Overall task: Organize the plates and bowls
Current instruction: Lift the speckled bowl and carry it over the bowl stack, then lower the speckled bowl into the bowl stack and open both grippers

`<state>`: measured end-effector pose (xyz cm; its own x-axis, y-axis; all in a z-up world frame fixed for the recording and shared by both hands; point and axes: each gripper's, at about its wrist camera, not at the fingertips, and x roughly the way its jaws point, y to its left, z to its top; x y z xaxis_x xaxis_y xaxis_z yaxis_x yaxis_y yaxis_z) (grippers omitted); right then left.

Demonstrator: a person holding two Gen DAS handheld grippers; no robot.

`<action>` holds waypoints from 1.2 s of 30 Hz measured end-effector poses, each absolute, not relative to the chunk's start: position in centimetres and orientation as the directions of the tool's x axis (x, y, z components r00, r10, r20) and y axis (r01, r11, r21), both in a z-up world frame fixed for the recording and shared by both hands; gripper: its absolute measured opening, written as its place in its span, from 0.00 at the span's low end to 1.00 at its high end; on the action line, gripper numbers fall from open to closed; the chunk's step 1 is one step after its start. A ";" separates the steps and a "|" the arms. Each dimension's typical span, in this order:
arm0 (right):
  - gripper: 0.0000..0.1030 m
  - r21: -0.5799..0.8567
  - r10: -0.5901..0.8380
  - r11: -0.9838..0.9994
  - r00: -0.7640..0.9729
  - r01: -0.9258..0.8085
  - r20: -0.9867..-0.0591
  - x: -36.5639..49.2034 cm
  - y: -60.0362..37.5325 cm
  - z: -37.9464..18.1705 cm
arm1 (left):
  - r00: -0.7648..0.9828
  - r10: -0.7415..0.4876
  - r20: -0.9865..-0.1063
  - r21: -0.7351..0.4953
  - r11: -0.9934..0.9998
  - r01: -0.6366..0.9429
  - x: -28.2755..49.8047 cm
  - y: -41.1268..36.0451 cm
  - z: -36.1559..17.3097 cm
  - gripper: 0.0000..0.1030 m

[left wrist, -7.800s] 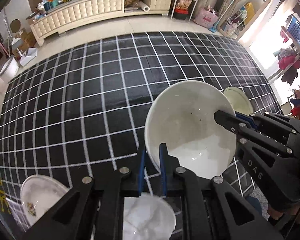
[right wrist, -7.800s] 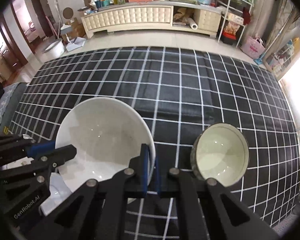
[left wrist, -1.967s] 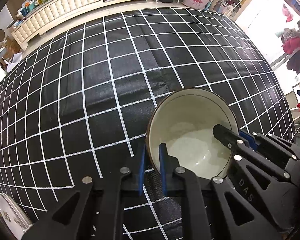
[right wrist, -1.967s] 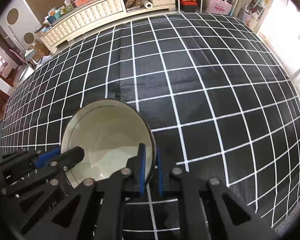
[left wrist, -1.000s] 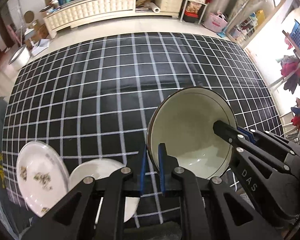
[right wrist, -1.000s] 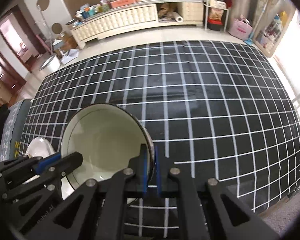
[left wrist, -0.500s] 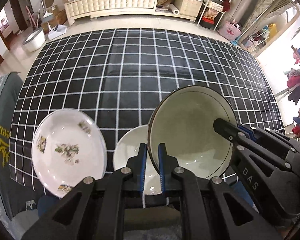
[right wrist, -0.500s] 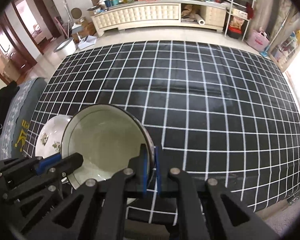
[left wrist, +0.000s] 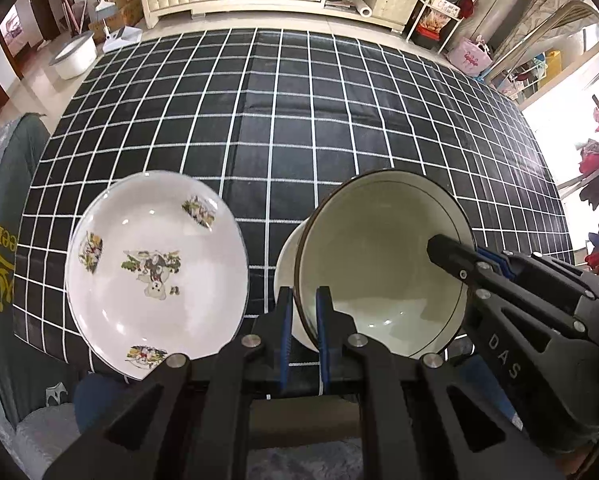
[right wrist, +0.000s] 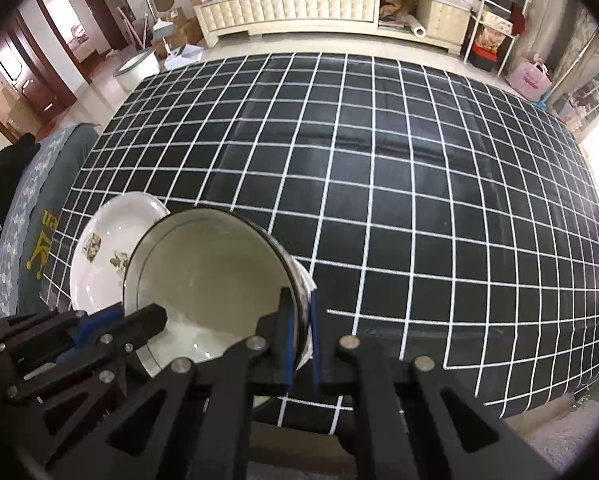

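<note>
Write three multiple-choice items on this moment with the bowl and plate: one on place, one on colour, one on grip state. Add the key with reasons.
1. The floral plate lies where, in the left wrist view, relative to the held bowl?
A. left
B. right
C. inside it

2. The tablecloth is
A. plain white
B. black with white grid
C. red striped

3. The left gripper and right gripper are
A. both open
B. one open
C. both shut on the bowl's rim

Key: A, plate sits left of the bowl; B, white lines cross black cloth; C, each pad pair clamps the rim.
</note>
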<state>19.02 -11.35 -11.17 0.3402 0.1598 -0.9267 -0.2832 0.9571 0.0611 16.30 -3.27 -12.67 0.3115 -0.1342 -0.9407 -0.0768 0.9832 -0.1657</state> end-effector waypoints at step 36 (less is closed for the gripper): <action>0.10 -0.008 0.085 0.949 0.283 -0.314 -0.955 19.6 -10.1 -13.6 | 0.284 -0.149 -0.947 -0.175 0.982 -0.070 16.4 -3.4 -14.5 0.12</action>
<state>19.64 -10.14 -13.56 0.2830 0.0855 -0.9553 -0.3144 0.9493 -0.0082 16.44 -3.45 -14.54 0.2837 -0.1490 -0.9473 -0.0697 0.9820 -0.1753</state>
